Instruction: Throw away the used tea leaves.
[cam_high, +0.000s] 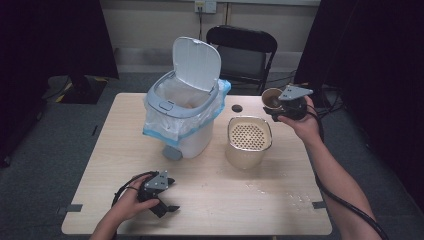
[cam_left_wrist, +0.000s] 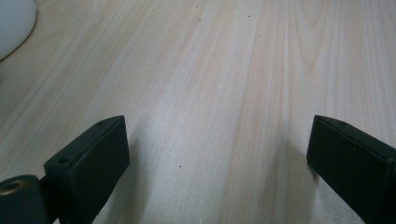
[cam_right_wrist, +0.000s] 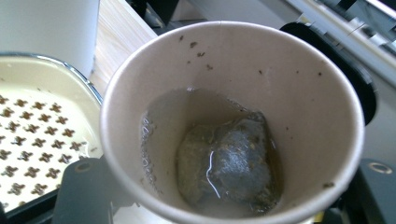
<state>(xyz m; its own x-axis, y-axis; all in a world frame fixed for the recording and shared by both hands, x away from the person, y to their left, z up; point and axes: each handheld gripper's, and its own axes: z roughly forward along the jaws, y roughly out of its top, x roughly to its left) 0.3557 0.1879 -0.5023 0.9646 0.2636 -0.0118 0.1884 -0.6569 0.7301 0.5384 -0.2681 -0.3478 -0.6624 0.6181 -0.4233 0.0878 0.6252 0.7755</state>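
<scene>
My right gripper (cam_high: 280, 107) is shut on a brown paper cup (cam_high: 272, 98), held in the air at the table's far right, just beyond a cream strainer container (cam_high: 248, 142). In the right gripper view the paper cup (cam_right_wrist: 233, 121) is tilted toward me, with a wet tea bag (cam_right_wrist: 229, 163) and a little liquid at its bottom; the perforated strainer lid (cam_right_wrist: 37, 140) lies at left. Resting low on the wood near the front left edge, my left gripper (cam_high: 167, 200) is open. Its jaws stand wide apart over bare table (cam_left_wrist: 210, 93).
A white bin (cam_high: 185, 112) with its lid raised and a blue-edged liner stands mid-table. A small black cap (cam_high: 237, 108) lies behind the strainer. Water drops (cam_high: 280, 195) spot the front right. A black chair (cam_high: 242, 52) stands beyond the table.
</scene>
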